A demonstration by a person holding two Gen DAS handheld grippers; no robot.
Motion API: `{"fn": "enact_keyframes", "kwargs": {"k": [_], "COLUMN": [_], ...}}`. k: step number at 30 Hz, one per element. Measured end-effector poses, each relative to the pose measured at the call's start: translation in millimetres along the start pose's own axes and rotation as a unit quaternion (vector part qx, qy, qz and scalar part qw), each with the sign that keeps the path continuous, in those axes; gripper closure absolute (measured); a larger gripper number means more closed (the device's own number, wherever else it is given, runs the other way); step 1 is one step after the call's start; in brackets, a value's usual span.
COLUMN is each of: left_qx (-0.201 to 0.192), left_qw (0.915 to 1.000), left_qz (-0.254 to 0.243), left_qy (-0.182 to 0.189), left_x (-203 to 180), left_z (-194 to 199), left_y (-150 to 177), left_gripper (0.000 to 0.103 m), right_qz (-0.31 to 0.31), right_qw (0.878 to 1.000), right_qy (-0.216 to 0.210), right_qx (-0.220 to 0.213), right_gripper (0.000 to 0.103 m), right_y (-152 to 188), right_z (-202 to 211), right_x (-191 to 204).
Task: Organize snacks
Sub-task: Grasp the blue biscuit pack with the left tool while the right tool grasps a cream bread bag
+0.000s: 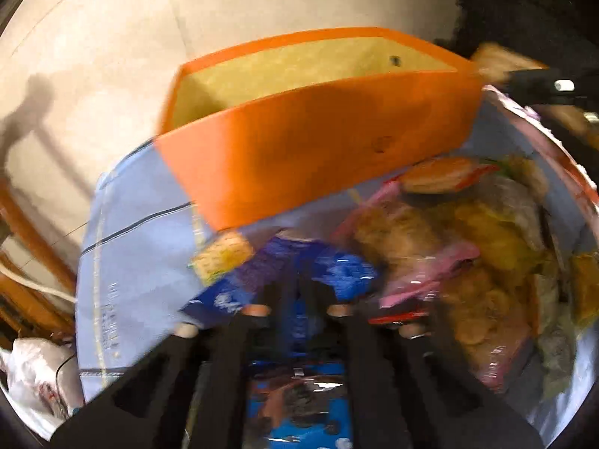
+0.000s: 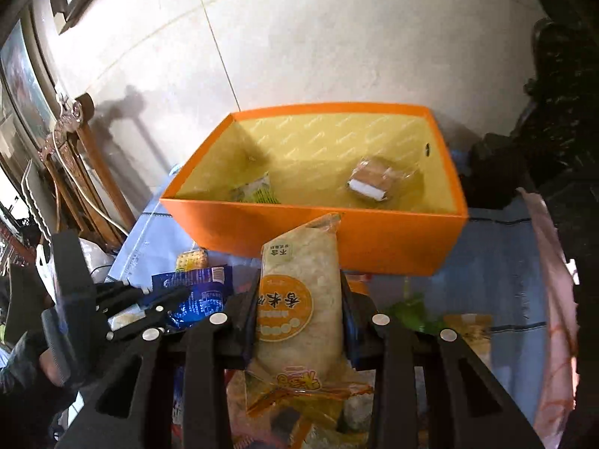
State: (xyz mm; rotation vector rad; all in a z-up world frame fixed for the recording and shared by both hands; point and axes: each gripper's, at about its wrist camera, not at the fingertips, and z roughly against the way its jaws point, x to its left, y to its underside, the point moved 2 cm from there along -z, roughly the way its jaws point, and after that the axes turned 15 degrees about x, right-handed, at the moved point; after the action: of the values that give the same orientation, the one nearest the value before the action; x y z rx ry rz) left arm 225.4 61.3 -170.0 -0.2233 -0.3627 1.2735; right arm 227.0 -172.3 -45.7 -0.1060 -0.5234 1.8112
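An orange box [image 2: 374, 241] with a yellow inside stands on a light-blue cloth [image 2: 498, 262]; two wrapped snacks lie in it, a brown cake [image 2: 378, 181] and a small green-yellow pack [image 2: 256, 189]. My right gripper [image 2: 299, 299] is shut on a pale rice-cracker bag with an orange round label [image 2: 295, 299], held just in front of the box. My left gripper [image 1: 295, 299] is shut on a blue snack packet [image 1: 299, 321]; it also shows in the right wrist view [image 2: 157, 305]. The box shows blurred in the left wrist view [image 1: 318, 164].
A heap of snack bags [image 1: 479, 247] lies on the cloth to the right of the left gripper. A small cracker pack [image 1: 224, 254] lies by the box. Wooden furniture legs [image 2: 93, 172] and a white plastic bag [image 1: 33, 374] are at the left. Tiled floor lies beyond.
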Motion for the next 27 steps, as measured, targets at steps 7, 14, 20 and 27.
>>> {"fn": "enact_keyframes", "kwargs": {"k": [7,14,20,27], "left_qx": [-0.058,0.037,0.032,0.04], "left_qw": [0.9933,0.9991,0.9993,0.9972], "left_qz": [-0.07,-0.021,-0.003,0.034], "left_qy": [-0.072,0.004,0.018,0.054], "left_x": [-17.5,2.1,15.5,25.4], "left_z": [-9.3,-51.0,-19.1,-13.7], "left_y": [-20.8,-25.4,-10.0,9.2], "left_gripper": [0.004,0.028,0.055,0.047], "right_qz": [-0.007,-0.001,-0.017,-0.013], "right_qw": [1.0,1.0,1.0,0.999], "right_qy": [-0.009,-0.006,-0.016,-0.019], "right_qx": [0.009,0.008,-0.006,-0.022], "right_gripper": [0.068,0.067,0.067,0.067], "right_y": [12.3,21.9,29.3,33.6], "right_z": [2.5,14.3,35.8,57.4], "right_x": [-8.0,-11.1,-20.2,-13.6]}}
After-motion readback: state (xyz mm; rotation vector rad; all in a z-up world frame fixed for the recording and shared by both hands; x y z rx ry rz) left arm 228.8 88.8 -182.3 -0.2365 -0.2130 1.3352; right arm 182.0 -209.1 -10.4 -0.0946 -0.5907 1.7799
